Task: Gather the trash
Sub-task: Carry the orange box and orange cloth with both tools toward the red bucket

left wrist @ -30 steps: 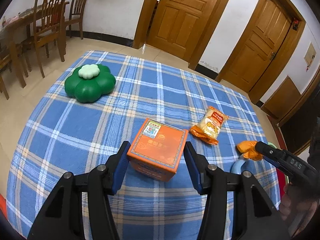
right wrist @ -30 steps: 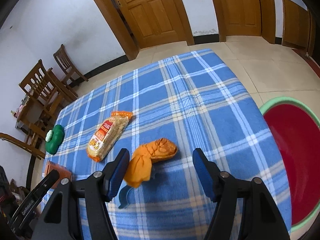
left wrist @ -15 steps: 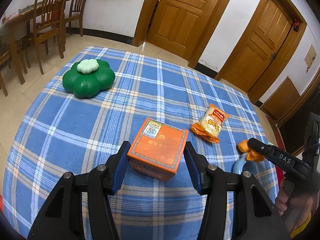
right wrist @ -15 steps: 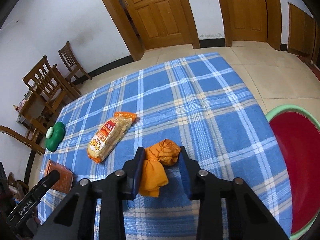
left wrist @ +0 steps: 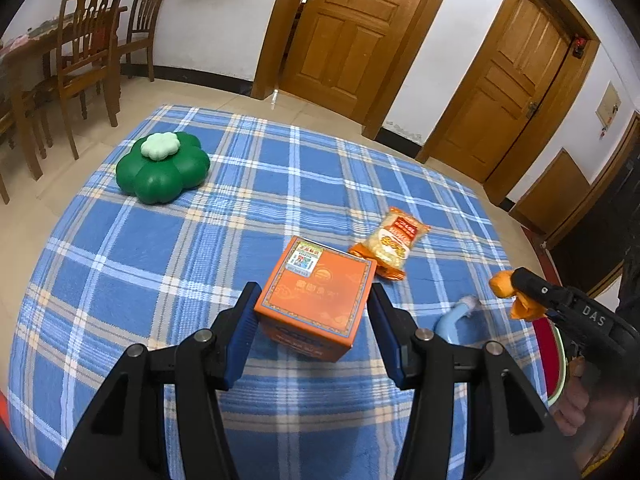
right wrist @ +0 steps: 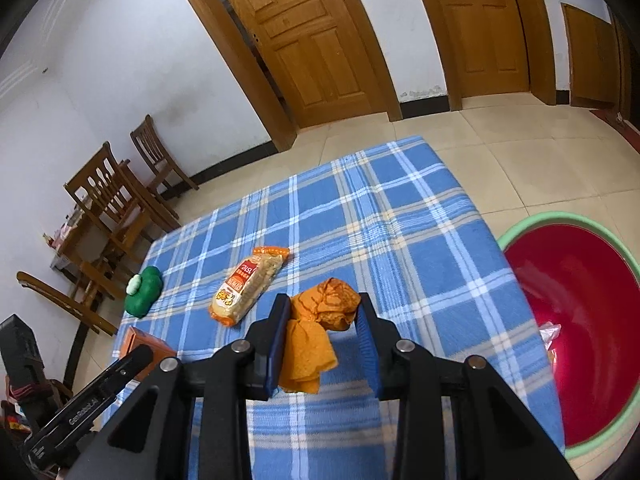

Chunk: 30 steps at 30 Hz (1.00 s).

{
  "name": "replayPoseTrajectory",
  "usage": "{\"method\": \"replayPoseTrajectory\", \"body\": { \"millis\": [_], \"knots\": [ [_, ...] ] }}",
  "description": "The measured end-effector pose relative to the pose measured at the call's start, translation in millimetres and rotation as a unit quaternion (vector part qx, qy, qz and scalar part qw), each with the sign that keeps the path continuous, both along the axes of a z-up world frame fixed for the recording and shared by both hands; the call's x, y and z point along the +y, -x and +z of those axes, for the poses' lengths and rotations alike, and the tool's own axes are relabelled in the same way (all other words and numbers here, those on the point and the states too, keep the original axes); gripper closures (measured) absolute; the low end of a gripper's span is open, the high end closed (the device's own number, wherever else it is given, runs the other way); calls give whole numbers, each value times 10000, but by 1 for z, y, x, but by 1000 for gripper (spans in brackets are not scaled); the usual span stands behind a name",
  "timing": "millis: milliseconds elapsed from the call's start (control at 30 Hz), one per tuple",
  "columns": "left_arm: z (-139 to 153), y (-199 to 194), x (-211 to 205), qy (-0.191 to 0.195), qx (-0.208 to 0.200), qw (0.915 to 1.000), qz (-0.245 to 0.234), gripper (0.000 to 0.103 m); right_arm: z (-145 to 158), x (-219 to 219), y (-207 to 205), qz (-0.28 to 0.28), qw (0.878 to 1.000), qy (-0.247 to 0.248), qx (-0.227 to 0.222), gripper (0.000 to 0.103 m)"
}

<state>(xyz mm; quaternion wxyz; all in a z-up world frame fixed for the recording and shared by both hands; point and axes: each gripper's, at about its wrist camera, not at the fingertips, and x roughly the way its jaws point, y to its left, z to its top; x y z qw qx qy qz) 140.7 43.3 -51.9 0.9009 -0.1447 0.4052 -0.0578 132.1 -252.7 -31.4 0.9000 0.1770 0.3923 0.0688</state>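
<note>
Orange cloth sits between the blue pads of your right gripper, and the two pads press it from both sides, so this gripper is clamped on the cloth. One crumpled part of it bulges above the pads and a flat part hangs down between them. In the left wrist view the same cloth shows at the tip of the right gripper, raised above the blue checked tablecloth.

Your left gripper has its fingers apart, one on each side of the orange box. The left pad is just beside the box wall; whether it touches, you cannot tell from this view. The right pad stands a little apart from it. The box rests on the tablecloth.

Beyond the box lies a snack packet, its near end just behind the box corner. A light blue object lies on the cloth to the right of the box, partly hidden by the gripper finger. A green flower-shaped container stands well apart, at the far left of the table.

On the floor beside the table's right edge stands a red basin with a green rim, and something light and crinkled lies inside it at its near wall. Wooden chairs stand by the wall.
</note>
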Motion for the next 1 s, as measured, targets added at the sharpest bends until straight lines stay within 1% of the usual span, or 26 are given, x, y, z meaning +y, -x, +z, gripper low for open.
{"method": "replayPoseTrajectory", "body": {
  "millis": [300,467,733,1000],
  "knots": [
    [12,9,-15,34,-84,9997,-239,49,10,-17,28,-184,9997,-109,-138,67],
    [17,13,-24,213,-85,9988,-440,49,14,-32,44,-341,9992,-140,-177,67],
    [26,20,-45,198,-131,9974,-684,49,20,-63,66,-621,9973,-247,-302,67],
    [37,24,-72,133,-169,9942,-1050,49,23,-96,87,-1005,9935,-328,-420,67]
  ]
}}
